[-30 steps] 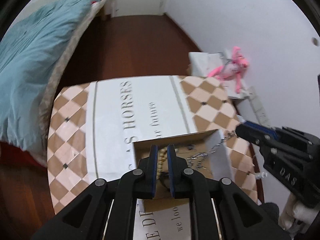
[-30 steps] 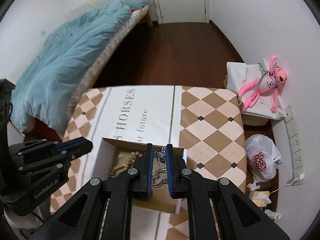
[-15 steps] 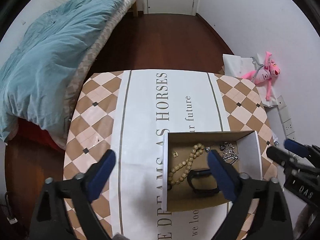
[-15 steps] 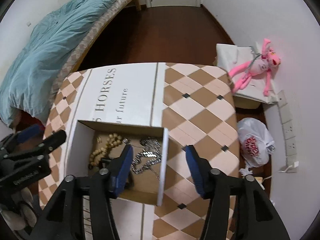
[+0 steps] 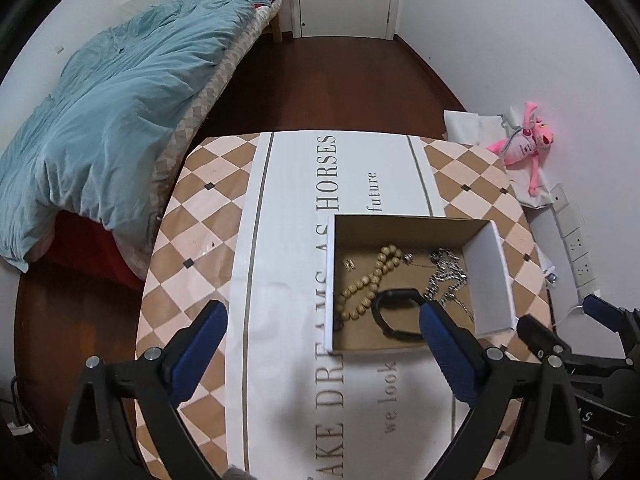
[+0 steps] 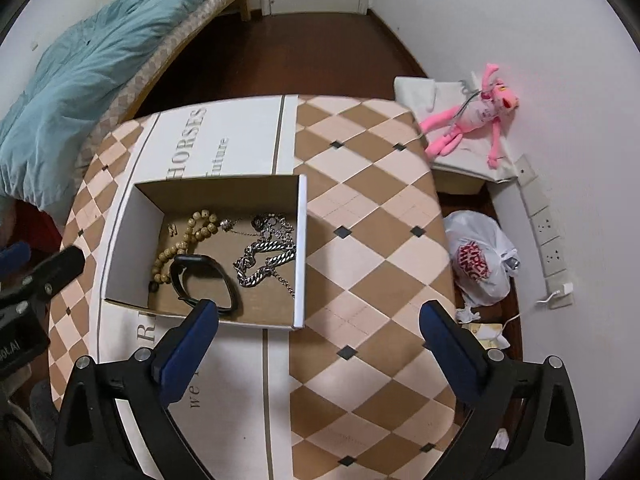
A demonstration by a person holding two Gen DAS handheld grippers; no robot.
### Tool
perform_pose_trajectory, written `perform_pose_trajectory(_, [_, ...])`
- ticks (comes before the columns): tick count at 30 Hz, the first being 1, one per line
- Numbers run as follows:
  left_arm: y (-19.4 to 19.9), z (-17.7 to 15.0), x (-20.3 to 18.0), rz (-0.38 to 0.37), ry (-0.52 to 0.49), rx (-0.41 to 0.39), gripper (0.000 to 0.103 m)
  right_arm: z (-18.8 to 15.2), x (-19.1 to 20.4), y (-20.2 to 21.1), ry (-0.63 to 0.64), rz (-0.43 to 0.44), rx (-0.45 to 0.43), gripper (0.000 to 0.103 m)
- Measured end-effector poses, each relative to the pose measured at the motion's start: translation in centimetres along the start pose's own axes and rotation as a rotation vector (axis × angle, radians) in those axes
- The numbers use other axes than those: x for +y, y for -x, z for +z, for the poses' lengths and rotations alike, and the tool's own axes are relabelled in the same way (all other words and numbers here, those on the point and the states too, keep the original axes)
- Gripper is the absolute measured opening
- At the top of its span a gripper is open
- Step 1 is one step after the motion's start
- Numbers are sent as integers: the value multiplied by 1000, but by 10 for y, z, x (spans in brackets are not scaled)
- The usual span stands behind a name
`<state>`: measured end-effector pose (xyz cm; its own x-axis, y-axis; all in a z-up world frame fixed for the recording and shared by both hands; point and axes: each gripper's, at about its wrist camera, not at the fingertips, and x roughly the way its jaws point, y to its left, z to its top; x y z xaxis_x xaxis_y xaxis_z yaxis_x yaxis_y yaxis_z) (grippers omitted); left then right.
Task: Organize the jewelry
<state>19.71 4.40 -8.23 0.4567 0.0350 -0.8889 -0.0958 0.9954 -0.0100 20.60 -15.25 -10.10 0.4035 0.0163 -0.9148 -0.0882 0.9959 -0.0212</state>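
Left wrist view: the left tongs (image 5: 322, 334) are spread wide and hold nothing, raised above the counter (image 5: 224, 216), whose cloth has tan and cream diamonds on either side of a white band printed with grey lettering. An open cardboard box (image 5: 486, 280) with white outer walls sits on the counter's right part. Inside it lie a wooden bead bracelet (image 5: 370, 280), a black band (image 5: 394, 316), a tangle of silver chains (image 5: 448, 276) and a small gold ring (image 5: 349, 265). The left tongs' right finger overlaps the near right corner of the box. The right tongs (image 5: 560, 320) enter at the lower right edge, beyond the box. A bed (image 5: 224, 76) with a blue quilt (image 5: 116, 108) stands to the left on a dark wood floor (image 5: 344, 80), and a pink plush toy (image 5: 524, 148) lies by the white wall.

Right wrist view: the right tongs (image 6: 320, 338) are likewise wide apart and empty, above the counter (image 6: 372, 208). The box (image 6: 300, 248) lies ahead to the left, with the bead bracelet (image 6: 188, 240), black band (image 6: 204, 280) and silver chains (image 6: 268, 252) on its brown floor. The left fingertip overlaps the box's near wall. The left tongs (image 6: 40, 260) show at the left edge. A white plastic bag (image 6: 478, 260) and the pink plush toy (image 6: 472, 120) lie on the right, near wall sockets (image 6: 548, 232).
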Motion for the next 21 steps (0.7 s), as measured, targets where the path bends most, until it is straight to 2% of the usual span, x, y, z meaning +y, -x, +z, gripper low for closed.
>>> perform_pose_trajectory(6, [42,-11,-2,-2,0,-64,98,-9,-5,50,-22,-5,-82,102])
perform_pose_trajectory(13, [113,-26,-6,46,-13,-194,98,-32,-9,125,-33,7,-197,102])
perform_pose_trajectory(21, [173,-48,-8,68,-15,-280,98,-58,-15,201,-37,-9,-306,103])
